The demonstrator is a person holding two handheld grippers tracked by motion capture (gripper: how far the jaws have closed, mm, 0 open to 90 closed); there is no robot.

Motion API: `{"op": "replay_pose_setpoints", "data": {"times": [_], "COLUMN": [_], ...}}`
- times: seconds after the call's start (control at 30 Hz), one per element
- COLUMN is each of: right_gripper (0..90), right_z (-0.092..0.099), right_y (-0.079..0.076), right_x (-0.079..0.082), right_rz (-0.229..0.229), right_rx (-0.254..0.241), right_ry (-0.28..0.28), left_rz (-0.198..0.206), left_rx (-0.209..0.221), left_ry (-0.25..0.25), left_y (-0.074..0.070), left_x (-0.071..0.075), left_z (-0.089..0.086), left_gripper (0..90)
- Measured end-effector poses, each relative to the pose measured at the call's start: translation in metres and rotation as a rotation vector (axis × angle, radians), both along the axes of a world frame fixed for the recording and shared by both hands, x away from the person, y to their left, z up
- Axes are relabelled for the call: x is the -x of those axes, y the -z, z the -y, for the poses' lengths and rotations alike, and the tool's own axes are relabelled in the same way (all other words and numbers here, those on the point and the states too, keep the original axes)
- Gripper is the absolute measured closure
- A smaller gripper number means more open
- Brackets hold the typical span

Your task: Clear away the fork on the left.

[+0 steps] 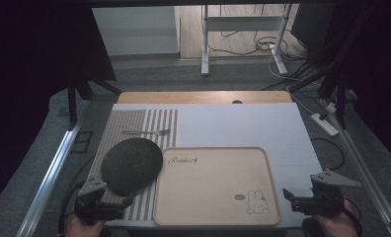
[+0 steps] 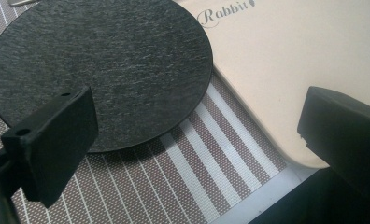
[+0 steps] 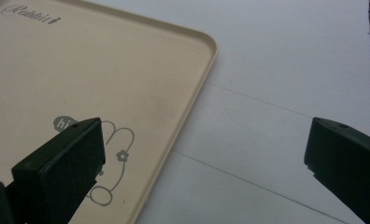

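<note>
Fingers of both the left gripper [image 1: 118, 205] and right gripper [image 1: 288, 195] stand wide open at the frame's bottom, empty, the left nearest the dark round plate [image 1: 132, 164], likely the first pickup beside the beige tray [image 1: 215, 221].

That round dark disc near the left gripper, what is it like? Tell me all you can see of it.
The round dark grey disc is flat and thin, with a rough, slate-like grain that shows in the left gripper view. It lies flat on the brown-and-white striped placemat, and its right edge overlaps the rim of the beige rectangular tray. Nothing rests on it. The left gripper sits open just at its near edge, with no jaw touching it. A small metal fork lies beyond it, apart.
</note>
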State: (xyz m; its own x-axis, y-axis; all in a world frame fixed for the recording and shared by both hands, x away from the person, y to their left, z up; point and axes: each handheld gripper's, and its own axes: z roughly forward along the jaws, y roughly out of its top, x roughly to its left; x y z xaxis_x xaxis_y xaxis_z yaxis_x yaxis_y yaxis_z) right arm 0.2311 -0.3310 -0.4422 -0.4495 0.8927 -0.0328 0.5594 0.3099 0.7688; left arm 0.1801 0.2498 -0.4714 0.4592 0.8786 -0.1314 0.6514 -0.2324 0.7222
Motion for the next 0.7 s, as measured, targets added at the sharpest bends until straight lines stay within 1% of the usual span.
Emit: {"op": "replay_pose_setpoints", "data": {"times": [0.13, 0.23, 0.37, 0.53, 0.7], "right_gripper": [0.0, 0.0, 0.0, 0.0, 0.0], "right_z": [-0.0001, -0.0009, -0.0020, -0.0022, -0.0036], "right_y": [-0.0005, 0.0002, 0.0008, 0.0015, 0.0020], "right_x": [-0.0011, -0.0031, -0.0038, -0.0055, -0.0060], "right_rz": [0.017, 0.001, -0.006, -0.021, -0.027], "right_rx": [0.003, 0.004, 0.017, 0.007, 0.019], "right_ry": [0.008, -0.002, -0.019, -0.027, -0.036], "left_rz": [-0.002, -0.007, -0.007, -0.010, -0.014], "left_rx": [0.002, -0.002, -0.002, 0.008, 0.012], "left_ry": [-0.002, -0.004, -0.004, -0.010, -0.012], "left_y": [0.0000, 0.0000, 0.0000, 0.0003, 0.0002], "left_x": [0.0010, 0.0013, 0.0017, 0.0017, 0.0016], "left_z": [-0.0010, -0.0006, -0.0007, -0.0015, -0.0022], "left_gripper": [0.0, 0.0, 0.0, 0.0, 0.0]}}
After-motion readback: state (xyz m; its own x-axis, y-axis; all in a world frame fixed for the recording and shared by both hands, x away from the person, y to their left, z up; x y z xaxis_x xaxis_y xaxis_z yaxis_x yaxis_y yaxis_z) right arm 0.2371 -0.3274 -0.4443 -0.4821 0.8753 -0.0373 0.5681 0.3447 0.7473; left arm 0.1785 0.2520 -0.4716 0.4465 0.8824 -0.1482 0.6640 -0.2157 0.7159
